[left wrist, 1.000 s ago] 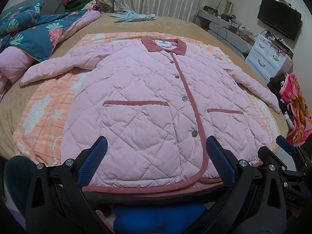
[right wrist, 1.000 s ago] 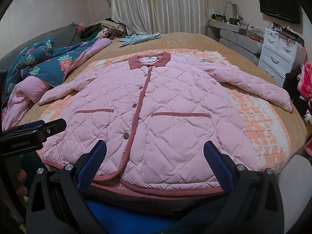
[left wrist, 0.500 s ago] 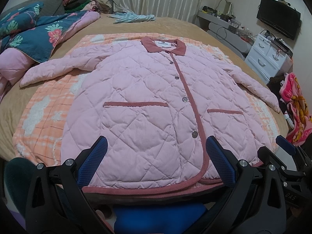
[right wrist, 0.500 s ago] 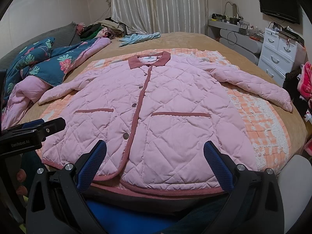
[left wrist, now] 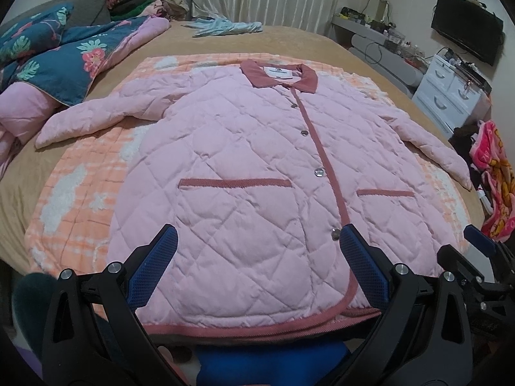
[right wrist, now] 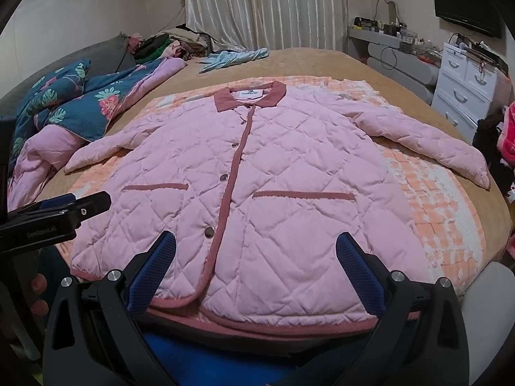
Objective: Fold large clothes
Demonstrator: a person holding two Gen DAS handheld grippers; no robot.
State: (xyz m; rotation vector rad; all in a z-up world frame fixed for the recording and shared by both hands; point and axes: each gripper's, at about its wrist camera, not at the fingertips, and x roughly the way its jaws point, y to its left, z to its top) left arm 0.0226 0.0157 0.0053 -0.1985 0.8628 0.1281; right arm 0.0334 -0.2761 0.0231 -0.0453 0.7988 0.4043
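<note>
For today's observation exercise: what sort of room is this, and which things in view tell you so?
Most likely a home bedroom. A pink quilted jacket lies spread on a large bed, a floral duvet is bunched beside it, and a white chest of drawers stands under a wall-mounted television.

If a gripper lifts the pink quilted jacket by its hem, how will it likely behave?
The pink quilted jacket would probably drape and sag rather than hold shape, since it lies soft and creased. Its padding suggests bulk, likely resisting crisp folds. The spread sleeve would likely trail.
</note>
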